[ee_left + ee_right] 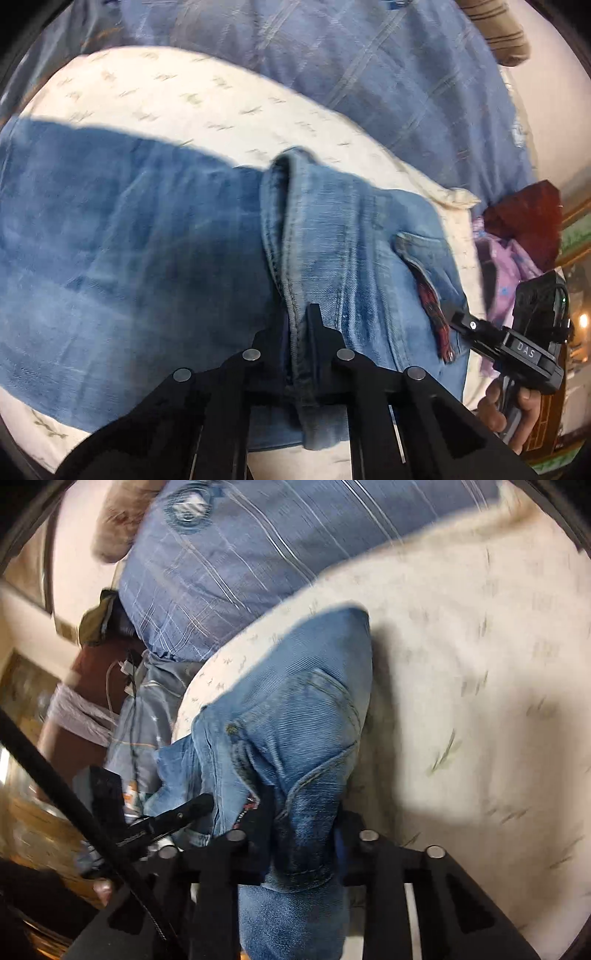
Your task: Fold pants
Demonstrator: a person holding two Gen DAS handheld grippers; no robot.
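Blue jeans [129, 240] lie on a cream patterned bedsheet [166, 96]. My left gripper [295, 339] is shut on a seamed fold of the jeans near the waist. The right gripper [465, 325] shows at the right of the left wrist view, pinching the pocket edge with its red lining. In the right wrist view, my right gripper [303, 834] is shut on a bunched part of the jeans [295, 709] by the pocket. The left gripper's finger [184, 812] shows at the lower left there, on the denim.
A blue plaid pillow [369, 55] lies at the back of the bed, also in the right wrist view [221, 554]. Purple and dark red clothes [517, 229] are piled past the sheet's right edge. The cream sheet [480, 664] spreads to the right.
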